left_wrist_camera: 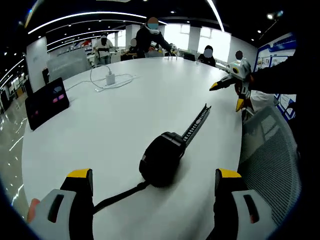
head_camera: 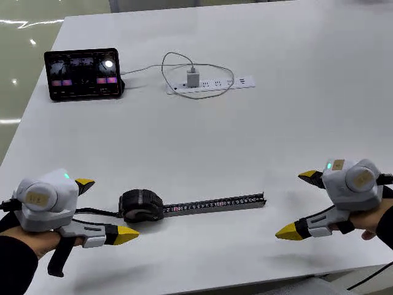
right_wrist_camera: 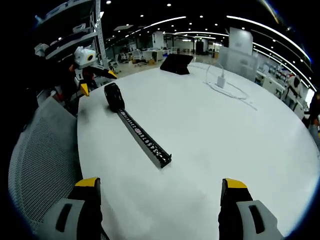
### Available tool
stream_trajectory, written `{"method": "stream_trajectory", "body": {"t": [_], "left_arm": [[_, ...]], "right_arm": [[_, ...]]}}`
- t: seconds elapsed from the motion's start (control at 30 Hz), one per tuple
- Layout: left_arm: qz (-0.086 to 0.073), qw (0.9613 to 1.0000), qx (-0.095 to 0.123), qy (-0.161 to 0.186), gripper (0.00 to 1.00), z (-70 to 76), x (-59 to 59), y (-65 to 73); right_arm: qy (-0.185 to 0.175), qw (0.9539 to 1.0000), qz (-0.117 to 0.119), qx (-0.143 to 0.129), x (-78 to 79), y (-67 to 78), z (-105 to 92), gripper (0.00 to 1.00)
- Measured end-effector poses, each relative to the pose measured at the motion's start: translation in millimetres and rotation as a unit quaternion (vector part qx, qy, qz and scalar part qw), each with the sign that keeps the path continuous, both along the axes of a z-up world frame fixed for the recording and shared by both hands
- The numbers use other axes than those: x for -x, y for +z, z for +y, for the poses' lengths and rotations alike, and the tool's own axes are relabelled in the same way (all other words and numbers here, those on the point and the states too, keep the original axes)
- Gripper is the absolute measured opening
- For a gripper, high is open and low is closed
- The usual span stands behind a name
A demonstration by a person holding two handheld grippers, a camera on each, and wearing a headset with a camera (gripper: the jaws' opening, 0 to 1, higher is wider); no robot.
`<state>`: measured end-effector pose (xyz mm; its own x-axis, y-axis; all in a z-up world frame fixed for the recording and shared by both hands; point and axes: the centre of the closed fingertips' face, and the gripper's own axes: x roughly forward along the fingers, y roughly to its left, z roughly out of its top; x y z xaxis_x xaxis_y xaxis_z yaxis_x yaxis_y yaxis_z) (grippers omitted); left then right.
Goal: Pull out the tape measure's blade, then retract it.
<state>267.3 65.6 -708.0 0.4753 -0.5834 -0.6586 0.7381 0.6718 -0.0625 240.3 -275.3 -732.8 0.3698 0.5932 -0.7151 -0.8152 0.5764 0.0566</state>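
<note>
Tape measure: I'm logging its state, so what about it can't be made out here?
Blade numerals: too small in the head view.
Case: any lock is lost in black blur, left gripper view.
Strap end: passes behind the left tool in the head view, cut off at the left gripper view's bottom edge.

Head view: the numerals on the blade (head_camera: 215, 204) are too small to read, as are the contents of the tablet (head_camera: 83, 74) screen. The strap (head_camera: 98, 212) of the tape measure (head_camera: 141, 205) passes behind the left tongs (head_camera: 113, 207), so its end is concealed. The right hand (head_camera: 368, 224) is cut off by the right edge. A cable (head_camera: 368, 276) at lower right leaves the frame there too. The desk (head_camera: 295, 123) is cut by the right edge.

Left gripper view: the blade graduations are blurred, and the strap end is hidden behind a jaw.
</note>
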Motion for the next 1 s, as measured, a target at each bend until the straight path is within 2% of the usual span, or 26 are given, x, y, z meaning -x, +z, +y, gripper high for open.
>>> {"method": "stream_trajectory", "body": {"t": [0.17, 0.23, 0.3, 0.47, 0.57, 0.7, 0.77, 1.0], "left_arm": [[0.004, 0.9997, 0.015, 0.02, 0.99, 5.1, 7.1, -1.3], [-0.007, 0.9994, 0.016, 0.029, 0.99, 8.3, 8.3, -0.5], [-0.008, 0.9989, 0.025, 0.039, 0.99, 10.8, 10.9, 0.6], [-0.022, 0.9981, 0.023, 0.053, 0.99, 20.3, 16.5, 0.3], [-0.014, 0.9977, 0.029, 0.06, 0.99, 23.6, 22.1, -1.9], [-0.013, 0.9971, 0.032, 0.068, 0.99, 27.7, 27.2, -0.5], [-0.02, 0.9968, 0.026, 0.073, 0.99, 30.7, 26.4, 1.5], [-0.015, 0.9967, 0.026, 0.076, 0.99, 36.2, 28.6, 4.4]], "right_arm": [[-0.021, 0.9997, -0.014, -0.003, 5.4, 7.7, -12.1, 0.99], [-0.031, 0.9993, -0.023, -0.003, 5.1, 12.0, -17.7, 0.99], [-0.035, 0.999, -0.028, -0.001, 5.5, 14.2, -23.0, 0.99], [-0.041, 0.9985, -0.036, 0.002, 9.1, 18.3, -31.3, 0.99], [-0.044, 0.9983, -0.039, 0.004, 11.2, 19.0, -36.0, 0.99], [-0.055, 0.9978, -0.038, -0.002, 14.7, 20.2, -42.7, 0.99], [-0.058, 0.9976, -0.037, -0.003, 17.1, 19.7, -44.6, 0.99], [-0.073, 0.9968, -0.031, -0.009, 25.7, 15.9, -52.2, 0.99]]}}
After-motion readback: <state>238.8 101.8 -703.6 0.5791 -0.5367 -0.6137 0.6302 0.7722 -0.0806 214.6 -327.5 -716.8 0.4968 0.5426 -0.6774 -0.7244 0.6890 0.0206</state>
